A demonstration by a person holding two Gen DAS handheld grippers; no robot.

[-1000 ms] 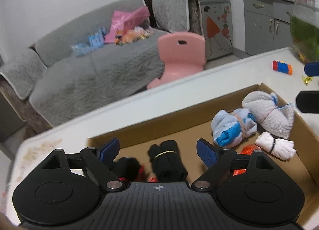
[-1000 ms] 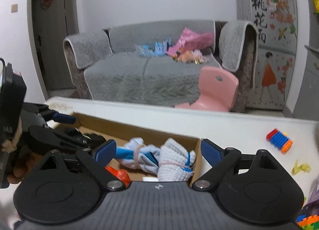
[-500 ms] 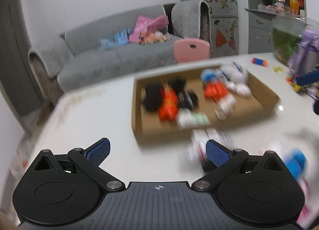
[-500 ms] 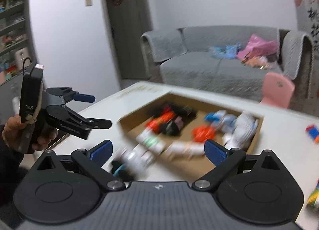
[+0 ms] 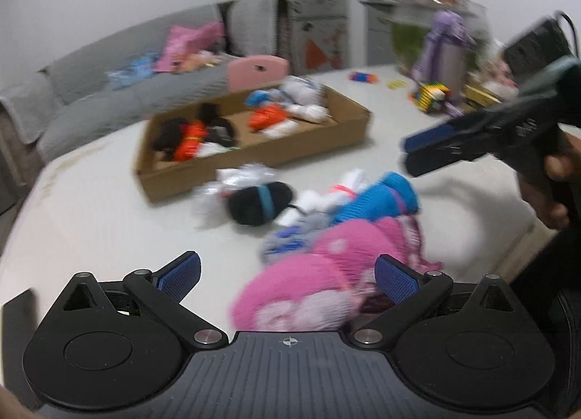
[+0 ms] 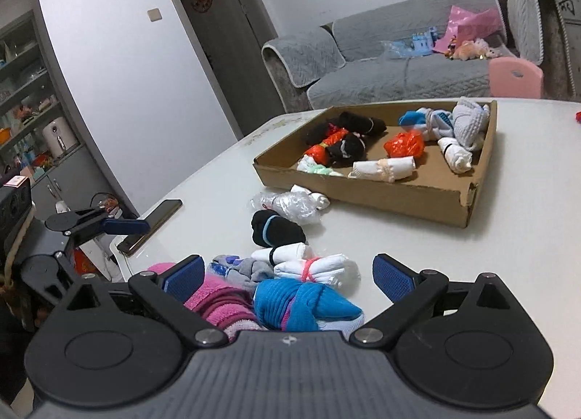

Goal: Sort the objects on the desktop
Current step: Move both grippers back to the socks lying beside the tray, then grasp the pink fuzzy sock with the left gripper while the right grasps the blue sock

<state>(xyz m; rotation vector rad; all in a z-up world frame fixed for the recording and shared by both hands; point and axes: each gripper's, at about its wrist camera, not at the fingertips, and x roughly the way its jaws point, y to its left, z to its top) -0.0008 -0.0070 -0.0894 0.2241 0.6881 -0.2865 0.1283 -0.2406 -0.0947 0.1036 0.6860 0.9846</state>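
The white tabletop (image 6: 399, 237) carried a shallow cardboard box (image 6: 381, 197) toward its far side. Judging by its load, the sorting was well under way: black and orange bundles lay in the box's left half, white, blue and grey ones in its right. A loose pile remained on the tabletop nearer the person, so a good share of the work looked undone. Nearest lay a pink sock (image 5: 319, 273), then a blue sock (image 6: 301, 302), a white roll tied with pink band (image 6: 316, 268), a black roll (image 6: 276, 228) and, just beside the box's near wall, a bag-wrapped bundle (image 6: 290, 203). A phone (image 6: 152, 223) lay at the left edge.

The left gripper (image 5: 287, 273) had its jaws spread fully, with the pink sock between them but unpinched. The right gripper (image 6: 287, 273) was likewise wide open above the blue sock, gripping nothing.
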